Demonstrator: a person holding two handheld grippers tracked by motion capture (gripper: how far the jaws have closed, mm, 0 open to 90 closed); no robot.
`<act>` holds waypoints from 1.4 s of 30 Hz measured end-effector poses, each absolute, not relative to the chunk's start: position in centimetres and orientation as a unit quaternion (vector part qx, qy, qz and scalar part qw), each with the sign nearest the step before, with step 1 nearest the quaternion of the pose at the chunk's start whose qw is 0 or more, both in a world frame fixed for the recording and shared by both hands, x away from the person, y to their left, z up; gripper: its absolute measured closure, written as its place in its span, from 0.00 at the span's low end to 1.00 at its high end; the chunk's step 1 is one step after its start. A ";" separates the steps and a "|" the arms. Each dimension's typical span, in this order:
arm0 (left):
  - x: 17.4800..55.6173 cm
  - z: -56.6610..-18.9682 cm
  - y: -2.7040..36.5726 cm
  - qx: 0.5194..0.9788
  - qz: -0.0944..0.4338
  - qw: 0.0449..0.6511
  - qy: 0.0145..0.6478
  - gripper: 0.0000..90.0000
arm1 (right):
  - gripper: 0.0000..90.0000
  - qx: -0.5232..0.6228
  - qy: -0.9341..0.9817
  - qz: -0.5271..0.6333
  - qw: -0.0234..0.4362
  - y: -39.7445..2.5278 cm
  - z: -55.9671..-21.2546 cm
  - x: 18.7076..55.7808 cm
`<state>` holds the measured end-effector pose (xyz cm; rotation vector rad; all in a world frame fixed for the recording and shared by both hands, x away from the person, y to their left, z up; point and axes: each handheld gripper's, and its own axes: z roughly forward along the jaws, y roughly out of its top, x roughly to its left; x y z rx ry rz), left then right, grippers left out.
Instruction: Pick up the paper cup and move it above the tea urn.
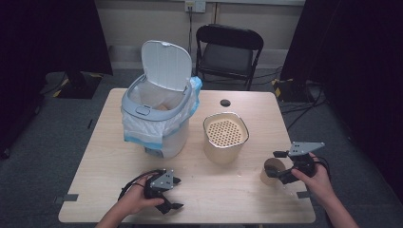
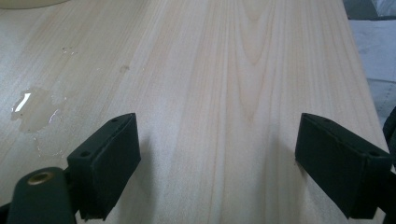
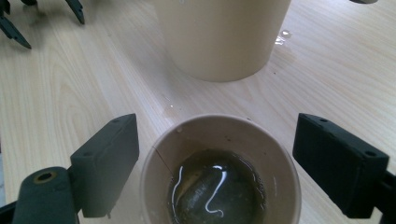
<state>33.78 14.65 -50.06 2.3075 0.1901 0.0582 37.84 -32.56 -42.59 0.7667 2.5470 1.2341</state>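
A brown paper cup (image 1: 272, 171) stands near the table's right front edge. In the right gripper view the cup (image 3: 219, 168) holds dark liquid with a tea bag and string at the bottom. My right gripper (image 3: 217, 163) is open, its jaws on either side of the cup's rim, not touching it. The right gripper (image 1: 285, 167) is held by a hand at the right. My left gripper (image 1: 175, 193) rests open near the front left over bare wood. In its own view the left gripper (image 2: 217, 163) has nothing between its pads.
A beige canister (image 1: 225, 137) with a perforated strainer top stands mid-table. A white bin (image 1: 157, 118) with open lid and bag liner sits at the back left. A small puddle (image 2: 32, 109) lies on the wood. A black folding chair (image 1: 228, 52) stands behind the table (image 1: 237, 190).
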 end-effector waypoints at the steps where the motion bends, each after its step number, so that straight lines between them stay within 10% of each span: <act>1: 33.8 -50.1 14.7 0.913 0.023 0.401 0.075 0.15 | 0.16 0.260 0.864 0.419 0.105 -32.6 -42.6 37.8; 42: 33.8 -50.1 14.6 0.912 0.023 0.404 0.073 0.14 | 0.18 0.287 0.829 0.469 0.102 -34.4 -47.6 36.6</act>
